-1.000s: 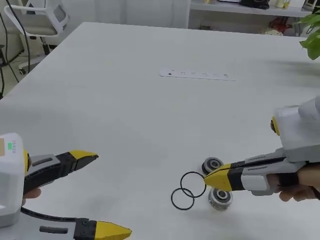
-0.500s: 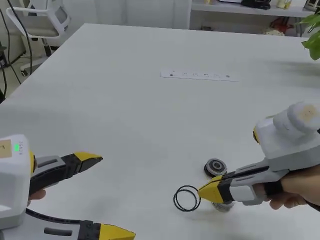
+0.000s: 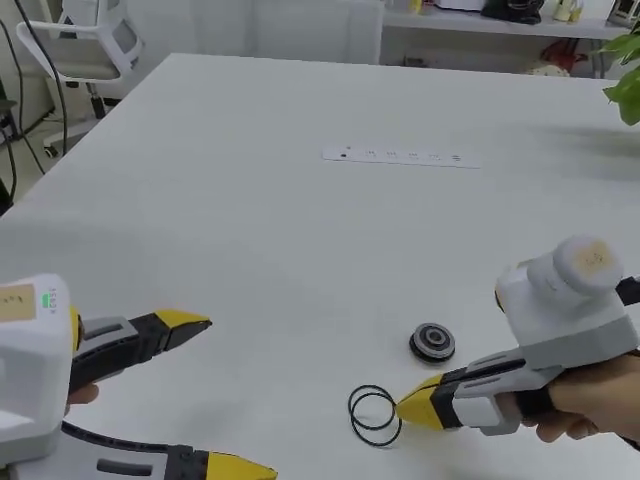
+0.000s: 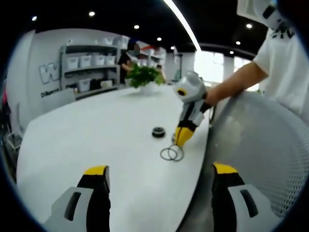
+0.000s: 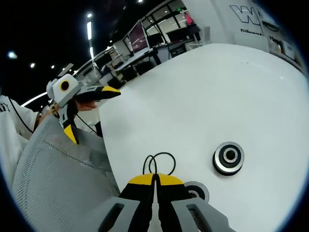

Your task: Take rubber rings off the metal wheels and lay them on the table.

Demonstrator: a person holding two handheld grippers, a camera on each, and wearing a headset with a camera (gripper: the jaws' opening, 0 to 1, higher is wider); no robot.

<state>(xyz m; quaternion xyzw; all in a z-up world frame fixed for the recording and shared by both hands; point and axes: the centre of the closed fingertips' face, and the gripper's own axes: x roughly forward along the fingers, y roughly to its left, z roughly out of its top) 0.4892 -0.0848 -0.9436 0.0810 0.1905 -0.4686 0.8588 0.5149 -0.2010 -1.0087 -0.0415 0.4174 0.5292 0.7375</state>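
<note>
fig.: both rubber rings (image 3: 373, 414) lie flat, overlapped, on the table (image 3: 300, 220), as the task asks; far wheel (image 3: 432, 341) and near wheel (image 5: 195, 190) look bare. right gripper (image 3: 412, 408): jaws closed tip to tip, touching the rings' near edge; whether one is nipped can't be told. left gripper (image 3: 212, 392): jaws wide, empty, well apart from the rings, prob. kept clear.

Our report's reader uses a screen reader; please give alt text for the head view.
The shut right claw points at two overlapping black rubber rings on a white table, with a metal wheel just beyond. The left claw is open at lower left.
</note>
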